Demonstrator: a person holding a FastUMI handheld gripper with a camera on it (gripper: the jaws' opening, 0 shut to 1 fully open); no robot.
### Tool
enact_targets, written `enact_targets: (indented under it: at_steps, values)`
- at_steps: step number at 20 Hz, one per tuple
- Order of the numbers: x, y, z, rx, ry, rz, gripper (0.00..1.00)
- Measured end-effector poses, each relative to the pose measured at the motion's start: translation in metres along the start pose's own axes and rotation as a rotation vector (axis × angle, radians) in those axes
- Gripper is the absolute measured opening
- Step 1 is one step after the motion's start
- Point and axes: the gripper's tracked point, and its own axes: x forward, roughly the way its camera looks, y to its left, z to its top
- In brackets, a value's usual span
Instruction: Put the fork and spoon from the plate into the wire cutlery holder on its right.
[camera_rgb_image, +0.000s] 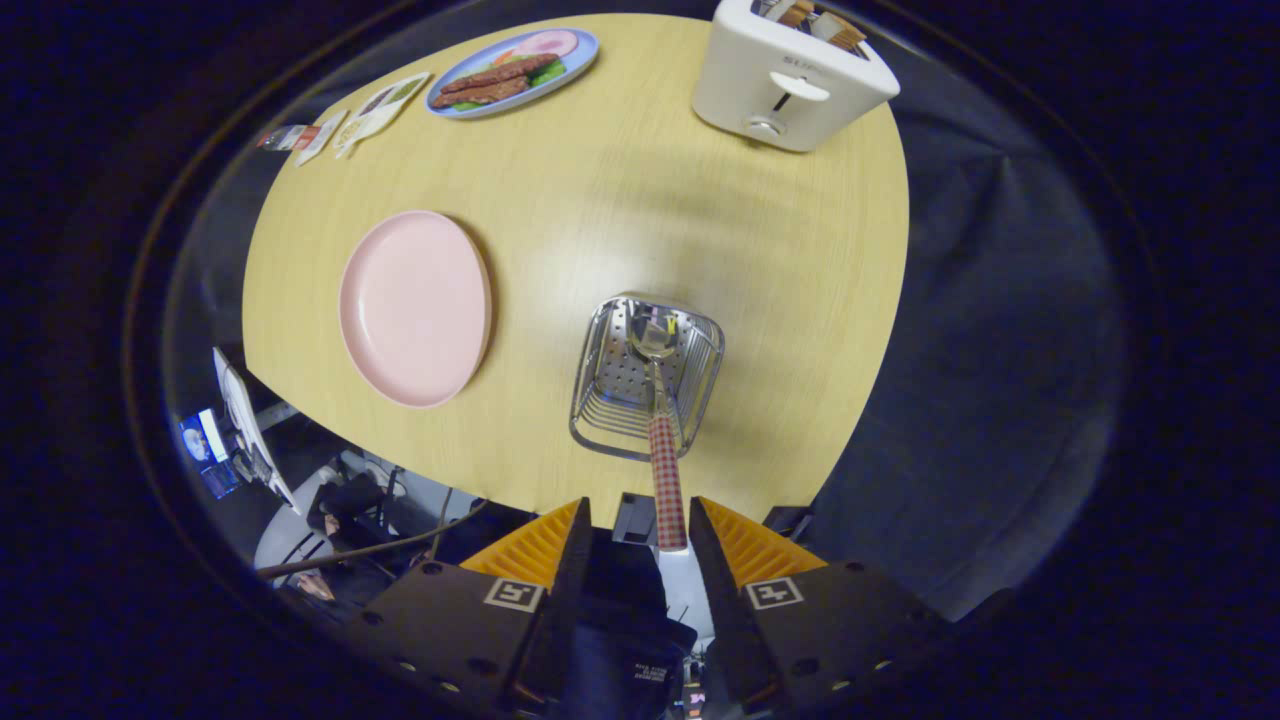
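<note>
The pink plate (415, 305) lies bare on the round wooden table (640, 190), to the left of the wire cutlery holder (645, 380). A spoon (660, 420) with a red checked handle stands in the holder, bowl down against its perforated bottom. Its handle rises toward me, and the handle's end sits between my fingers, close to the right one and well clear of the left one. My gripper (640, 510) hovers above the holder, open, with a wide gap between its fingers.
A white toaster (790, 75) with bread slices stands at the far right of the table. A blue plate of food (515, 70) and some small packets (345, 125) lie at the far left. Cables and equipment (330, 510) sit beyond the near table edge.
</note>
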Motion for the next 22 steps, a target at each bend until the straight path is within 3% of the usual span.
enact_targets:
  at_steps: [2, 5, 7, 13, 22]
  values:
    - [-0.005, 0.015, 0.005, 0.023, -0.076, 0.017, 0.72]
    - [-0.010, 0.034, 0.002, 0.007, -0.156, 0.029, 0.76]
    - [-0.012, 0.042, 0.000, -0.006, -0.199, 0.006, 0.90]
    - [-0.035, 0.072, 0.021, 0.064, -0.422, -0.069, 0.97]
    - [-0.156, 0.138, 0.068, 0.221, -1.051, -0.102, 0.97]
